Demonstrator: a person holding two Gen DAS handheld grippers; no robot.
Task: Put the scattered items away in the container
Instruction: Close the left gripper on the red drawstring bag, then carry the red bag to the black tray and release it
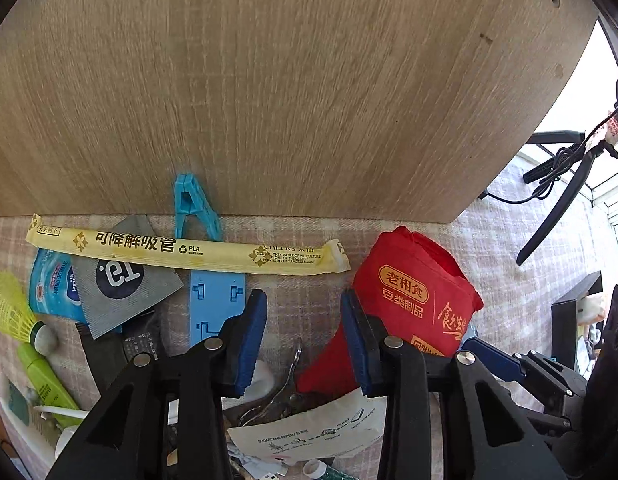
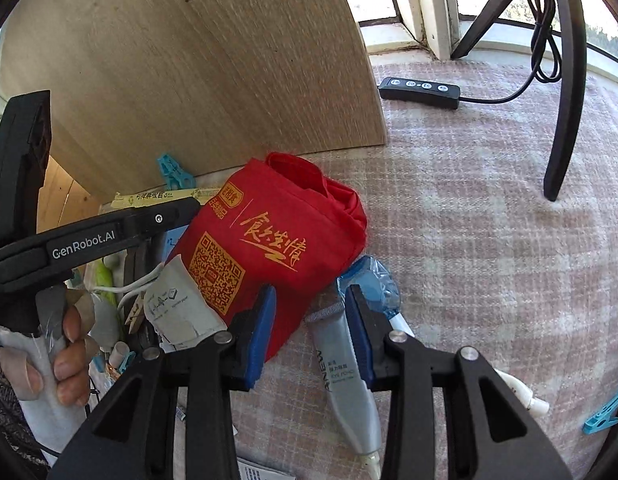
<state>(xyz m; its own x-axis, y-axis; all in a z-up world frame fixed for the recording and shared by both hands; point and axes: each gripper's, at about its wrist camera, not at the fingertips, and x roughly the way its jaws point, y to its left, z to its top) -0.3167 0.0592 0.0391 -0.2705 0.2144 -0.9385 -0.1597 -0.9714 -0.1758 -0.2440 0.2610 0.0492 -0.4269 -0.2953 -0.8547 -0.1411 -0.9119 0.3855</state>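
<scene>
The left tongs (image 1: 305,340) hang over the checked cloth of the desk (image 1: 509,280), their blue pads apart with nothing between them; the right pad sits against the edge of the red bag (image 1: 413,300), the yellow straw wrapper (image 1: 185,250) lies just beyond; the right tongs (image 2: 311,334) also stand apart, unclamped, above the gap between the red bag (image 2: 269,240) and a grey tube (image 2: 345,384); a blue peg (image 1: 193,208) lies against the upright wooden panel (image 1: 269,80); scattered sachets and a shuttlecock (image 1: 13,308) lie to the left; no container can be made out.
</scene>
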